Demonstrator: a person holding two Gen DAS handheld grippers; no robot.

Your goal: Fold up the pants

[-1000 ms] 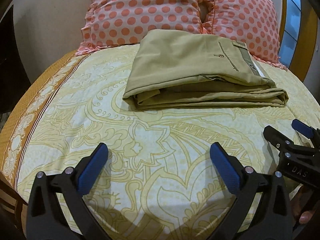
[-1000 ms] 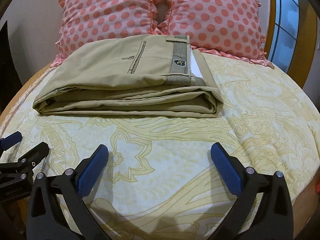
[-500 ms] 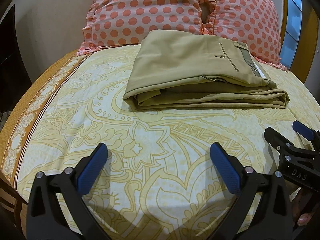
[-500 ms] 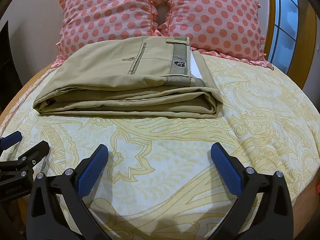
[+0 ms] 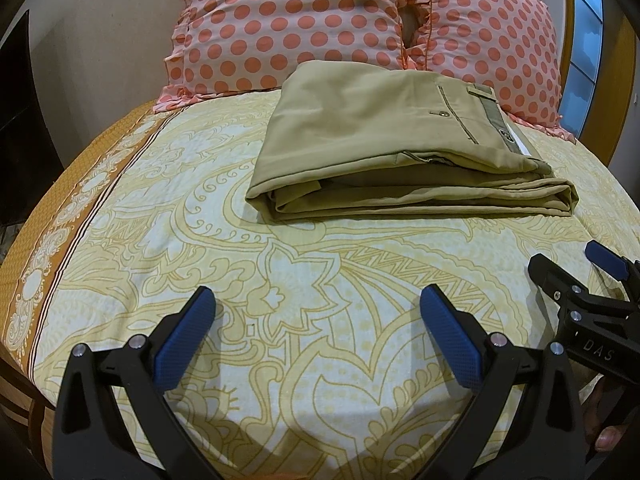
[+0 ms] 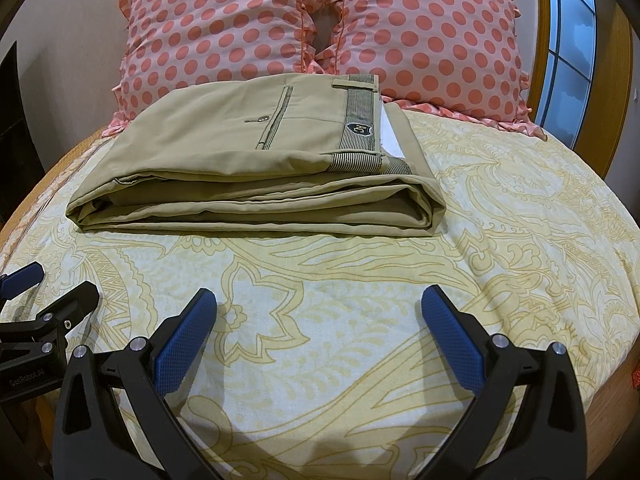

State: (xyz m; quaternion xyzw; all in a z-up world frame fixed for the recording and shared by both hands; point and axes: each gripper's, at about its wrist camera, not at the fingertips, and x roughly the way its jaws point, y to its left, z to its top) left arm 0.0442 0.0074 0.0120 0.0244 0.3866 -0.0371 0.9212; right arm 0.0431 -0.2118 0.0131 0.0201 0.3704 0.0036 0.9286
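Observation:
Khaki pants (image 5: 384, 144) lie folded into a flat rectangle on the yellow patterned bedsheet (image 5: 280, 280), in front of the pillows. They also show in the right wrist view (image 6: 256, 168), waistband and back pocket on top. My left gripper (image 5: 316, 300) is open and empty, hovering over the sheet well short of the pants. My right gripper (image 6: 318, 300) is open and empty too, equally short of them. Each gripper shows at the edge of the other's view: the right one (image 5: 568, 268), the left one (image 6: 52, 284).
Two pink polka-dot pillows (image 6: 304, 32) stand against the wall behind the pants. A window with a wooden frame (image 6: 568, 48) is at the right. The bed's left edge has an orange border (image 5: 60, 208). A dark object (image 5: 16, 120) stands left of the bed.
Both grippers have drawn back slightly from the pants and stayed open. The folded pants have not moved.

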